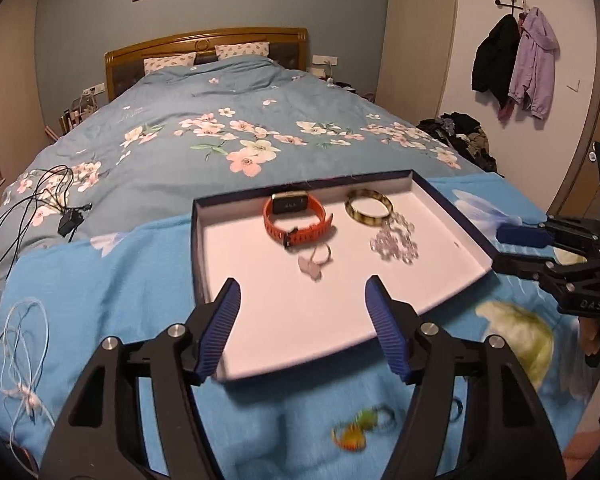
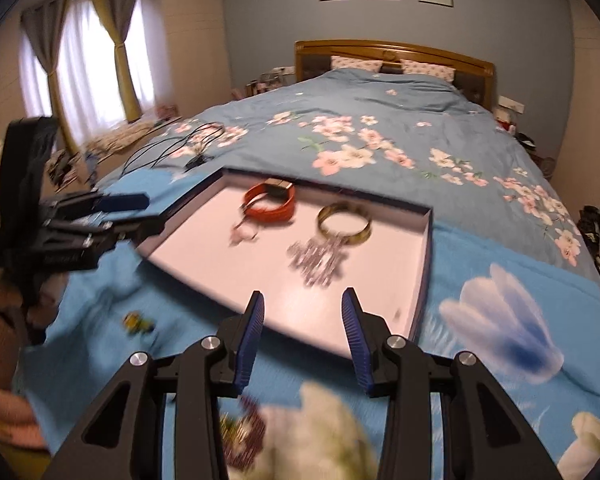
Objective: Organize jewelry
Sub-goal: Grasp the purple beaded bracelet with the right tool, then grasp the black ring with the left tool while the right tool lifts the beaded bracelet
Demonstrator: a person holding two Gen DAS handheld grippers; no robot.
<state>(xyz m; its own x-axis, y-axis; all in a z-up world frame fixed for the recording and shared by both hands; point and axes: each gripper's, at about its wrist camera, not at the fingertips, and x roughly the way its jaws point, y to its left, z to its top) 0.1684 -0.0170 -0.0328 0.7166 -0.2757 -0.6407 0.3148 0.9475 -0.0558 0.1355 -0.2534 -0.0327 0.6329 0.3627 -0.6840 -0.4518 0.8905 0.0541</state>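
A shallow white-lined box [image 1: 260,280] [image 2: 380,280] with dark rim lies on a blue blanket on the bed. In it are an orange watch [image 1: 296,216] [image 2: 270,200], a tortoiseshell bangle [image 1: 369,206] [image 2: 344,222], a silver beaded bracelet [image 1: 394,240] [image 2: 318,260] and a ring with a pale stone [image 1: 315,264] [image 2: 242,234]. My left gripper [image 1: 302,296] is open and empty over the box's near edge. My right gripper [image 2: 302,312] is open and empty over the box's near corner. A colourful bracelet [image 1: 360,428] [image 2: 138,322] lies on the blanket outside the box.
A white string necklace [image 1: 18,352] lies at the blanket's left. A black cable with charger [image 1: 66,220] [image 2: 192,152] lies on the floral duvet. Dark beads [image 2: 246,424] lie blurred below the right gripper. Clothes are piled at the bed's right.
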